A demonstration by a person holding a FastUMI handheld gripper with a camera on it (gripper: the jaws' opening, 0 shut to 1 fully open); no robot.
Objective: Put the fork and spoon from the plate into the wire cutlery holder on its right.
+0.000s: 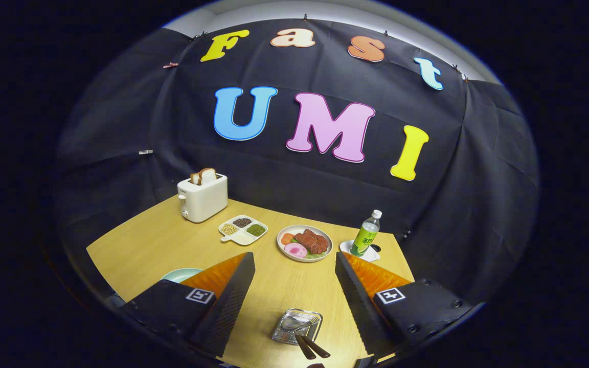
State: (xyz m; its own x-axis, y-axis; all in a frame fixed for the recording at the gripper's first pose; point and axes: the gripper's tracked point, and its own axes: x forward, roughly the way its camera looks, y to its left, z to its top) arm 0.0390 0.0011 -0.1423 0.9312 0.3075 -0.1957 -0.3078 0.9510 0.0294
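**Cutlery stands in the wire holder between wide-open fingers**

The wire cutlery holder [297, 325] sits on the wooden table [172, 240], low between the two fingers, with two dark handles [311, 346] leaning out of its near edge and the pale bowl of a spoon [291, 323] showing inside. Whether the second handle belongs to the fork cannot be told from here. The gripper [294, 301] hangs above it with its fingers spread far apart, holding nothing; the ribbed black pads [228, 301] flank the holder without touching it. Just past the left finger, a sliver of a pale green plate [181, 275] peeks out. Beyond the fingers, a white plate of meat and vegetables [304, 243] stands mid-table, a four-part dish of beans and grains [243, 230] to its left, and a white toaster [202, 197] with bread in its slots further back. A green-labelled bottle [367, 234] stands on a small white tray [371, 254] at the far right. Nothing lies between the fingers and the holder.
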